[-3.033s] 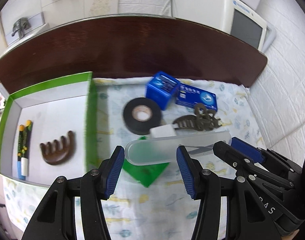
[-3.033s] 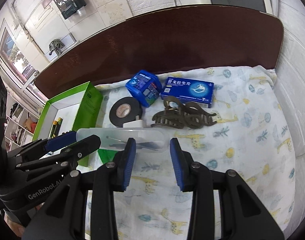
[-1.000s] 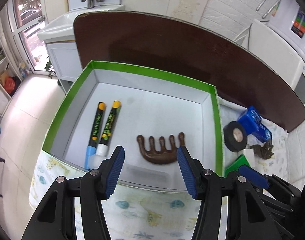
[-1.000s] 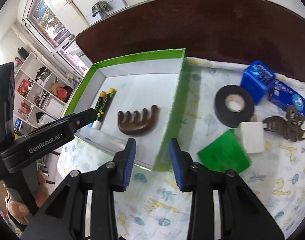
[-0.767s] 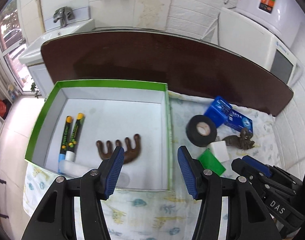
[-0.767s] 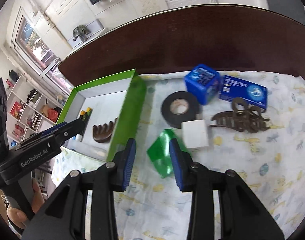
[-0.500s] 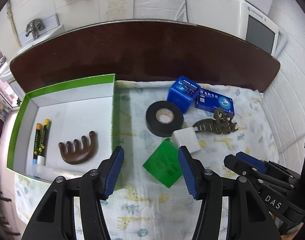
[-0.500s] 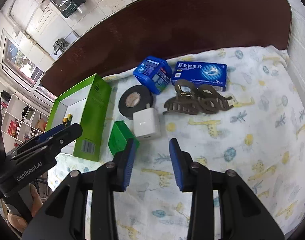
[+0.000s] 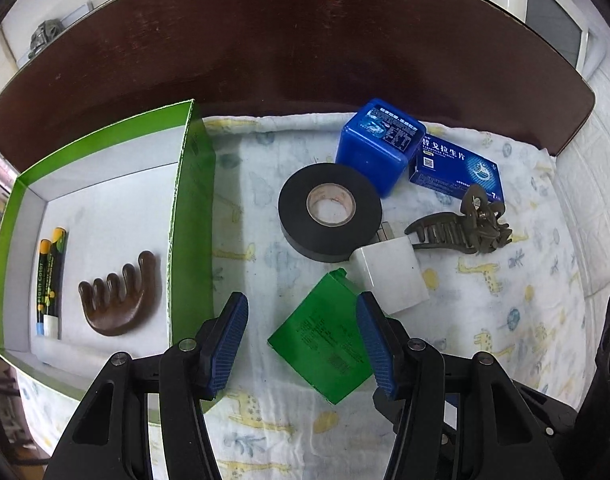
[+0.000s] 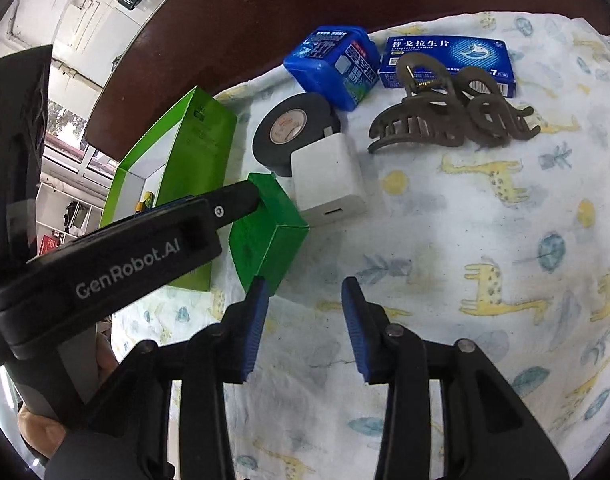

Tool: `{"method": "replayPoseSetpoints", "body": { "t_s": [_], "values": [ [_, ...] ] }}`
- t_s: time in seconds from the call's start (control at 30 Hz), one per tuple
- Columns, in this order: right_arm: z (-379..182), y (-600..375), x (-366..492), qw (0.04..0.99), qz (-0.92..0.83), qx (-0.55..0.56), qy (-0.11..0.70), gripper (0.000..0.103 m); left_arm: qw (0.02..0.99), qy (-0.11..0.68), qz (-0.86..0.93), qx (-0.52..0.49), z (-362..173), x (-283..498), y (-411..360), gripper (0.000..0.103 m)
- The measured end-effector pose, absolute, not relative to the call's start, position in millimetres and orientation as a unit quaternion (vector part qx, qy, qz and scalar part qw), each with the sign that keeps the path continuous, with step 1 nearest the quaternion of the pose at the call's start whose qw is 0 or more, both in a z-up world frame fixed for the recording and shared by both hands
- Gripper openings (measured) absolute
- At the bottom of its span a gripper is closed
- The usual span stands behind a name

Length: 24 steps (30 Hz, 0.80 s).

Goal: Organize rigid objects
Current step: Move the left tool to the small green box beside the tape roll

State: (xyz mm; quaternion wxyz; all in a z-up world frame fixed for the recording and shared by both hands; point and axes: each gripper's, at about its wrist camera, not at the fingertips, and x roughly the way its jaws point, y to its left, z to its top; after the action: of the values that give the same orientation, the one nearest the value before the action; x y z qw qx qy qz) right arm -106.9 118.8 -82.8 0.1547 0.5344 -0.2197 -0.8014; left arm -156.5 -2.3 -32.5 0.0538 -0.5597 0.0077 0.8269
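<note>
A: What has changed over the last few seconds?

B: The long clear case both grippers carried three seconds ago now lies along the near wall of the green tray (image 9: 189, 184), lower left of the left wrist view, beside the brown comb (image 9: 121, 296) and the two markers (image 9: 49, 280). Both hands have swung back over the patterned cloth (image 10: 505, 240).

A: So one item is put away. What is left?

B: Six things, by my count: the small green box (image 9: 325, 344), the white charger (image 9: 389, 276), the black tape roll (image 9: 329, 212), the blue tub (image 9: 379, 144), the flat blue packet (image 9: 457, 168) and the hair claw (image 9: 461, 228). They sit in a cluster right of the tray.

A: Where are the grippers?

B: The left gripper (image 9: 301, 344) points steeply down, its fingers straddling the small green box at lower centre. They look spread wider than the box, the pads clear of it, so released and holding nothing.

A: And the right?

B: The right gripper (image 10: 303, 326) hangs over bare cloth at bottom centre of its own view, just below that box. Its jaws have just been opening, with nothing between them. The left gripper's body crosses that view's left side, with part of a hand (image 10: 45, 428) under it.

A: Next target?

B: Probably the small green box.
</note>
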Motion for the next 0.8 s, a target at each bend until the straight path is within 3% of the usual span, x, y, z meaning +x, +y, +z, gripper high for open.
{"method": "replayPoseSetpoints", "body": {
  "t_s": [0.27,0.37,0.53,0.8],
  "values": [
    [-91,104,-115,0.164,-0.797,0.532,-0.235,0.039,0.078,-0.024,0.819,-0.568,-40,-167,-13,0.057],
    [-91,106,-113,0.171,-0.794,0.529,-0.247,0.027,0.088,-0.03,0.819,-0.567,-41,-165,-16,0.061],
    [-82,129,-108,0.155,-0.799,0.527,-0.245,0.018,0.113,-0.035,0.814,-0.569,-41,-157,-13,0.065],
    [-71,172,-96,0.104,-0.819,0.517,-0.225,0.02,0.151,-0.041,0.811,-0.564,-38,-141,1,0.071]
  ]
}}
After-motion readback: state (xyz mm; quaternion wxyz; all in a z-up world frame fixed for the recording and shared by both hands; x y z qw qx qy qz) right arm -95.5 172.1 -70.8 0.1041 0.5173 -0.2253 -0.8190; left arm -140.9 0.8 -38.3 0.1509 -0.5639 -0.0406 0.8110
